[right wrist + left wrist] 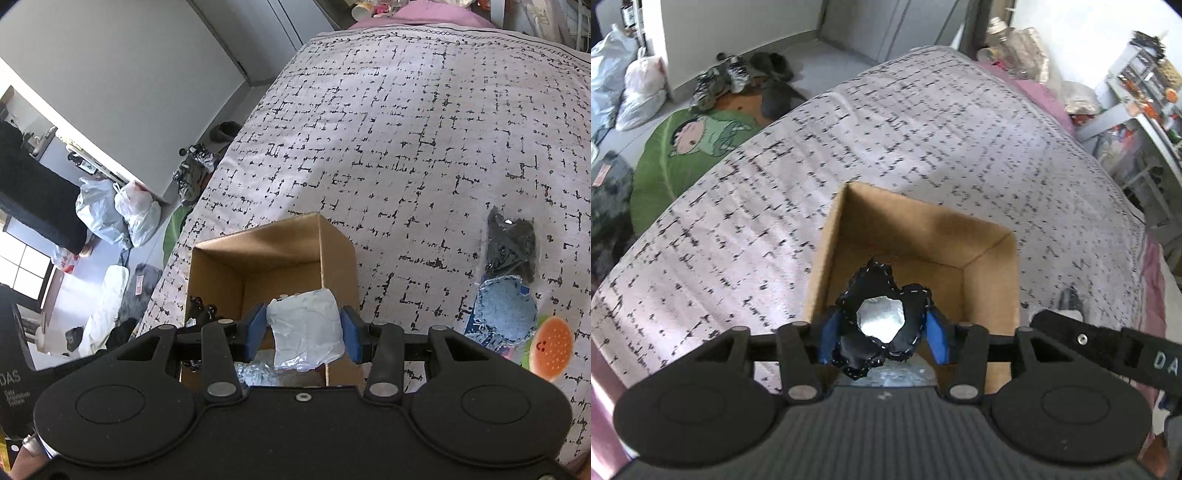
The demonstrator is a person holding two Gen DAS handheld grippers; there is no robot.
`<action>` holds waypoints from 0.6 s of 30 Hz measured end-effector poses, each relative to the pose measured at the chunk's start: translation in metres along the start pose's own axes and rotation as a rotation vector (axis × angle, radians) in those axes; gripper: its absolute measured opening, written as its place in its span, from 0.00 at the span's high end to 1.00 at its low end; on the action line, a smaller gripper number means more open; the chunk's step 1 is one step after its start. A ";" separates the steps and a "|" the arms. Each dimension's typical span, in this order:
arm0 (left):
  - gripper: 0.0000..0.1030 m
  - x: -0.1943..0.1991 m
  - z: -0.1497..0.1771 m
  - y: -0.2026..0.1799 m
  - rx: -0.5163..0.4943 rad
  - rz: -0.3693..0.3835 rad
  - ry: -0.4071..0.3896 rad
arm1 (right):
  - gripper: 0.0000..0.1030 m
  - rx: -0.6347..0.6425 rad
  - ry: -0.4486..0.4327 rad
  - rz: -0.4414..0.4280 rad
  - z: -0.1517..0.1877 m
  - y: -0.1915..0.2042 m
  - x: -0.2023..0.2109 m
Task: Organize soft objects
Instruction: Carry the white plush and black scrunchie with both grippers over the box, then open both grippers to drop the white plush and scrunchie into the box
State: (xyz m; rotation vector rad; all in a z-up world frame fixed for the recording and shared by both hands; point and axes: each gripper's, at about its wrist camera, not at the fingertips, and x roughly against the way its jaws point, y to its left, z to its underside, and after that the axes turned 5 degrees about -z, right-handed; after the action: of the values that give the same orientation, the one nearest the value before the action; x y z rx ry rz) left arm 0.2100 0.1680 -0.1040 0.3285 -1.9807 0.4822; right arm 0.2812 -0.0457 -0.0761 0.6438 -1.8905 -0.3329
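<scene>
The left gripper [882, 334] is closed on a black stitched soft toy [881, 325] with a silver middle, and holds it over the open cardboard box [993, 240]. The right gripper [304, 334] presses its blue fingers [255, 332] on a white crumpled piece [306, 332], also above the same box, near its right wall. The box stands on the bed cover [424, 129] with black marks. To the right on the cover lie a black item [511, 243], a denim heart [506, 310] and an orange burger-shaped toy [552, 350].
</scene>
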 end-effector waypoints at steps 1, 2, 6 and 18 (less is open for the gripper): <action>0.49 0.000 -0.001 0.002 0.010 -0.001 0.004 | 0.58 0.001 0.003 -0.002 0.000 0.001 -0.001; 0.48 0.001 -0.001 0.004 0.017 0.001 0.006 | 0.58 0.001 0.005 -0.003 0.000 0.002 -0.003; 0.44 0.007 -0.003 0.009 0.033 0.001 0.000 | 0.58 -0.004 0.016 -0.005 -0.001 0.003 -0.010; 0.42 0.022 -0.003 0.020 0.049 -0.021 -0.002 | 0.38 -0.037 0.010 -0.022 -0.006 0.009 -0.017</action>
State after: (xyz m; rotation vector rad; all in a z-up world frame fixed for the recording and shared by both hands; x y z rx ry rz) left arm 0.1944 0.1869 -0.0871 0.3802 -1.9684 0.5175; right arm 0.2889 -0.0279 -0.0822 0.6407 -1.8646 -0.3778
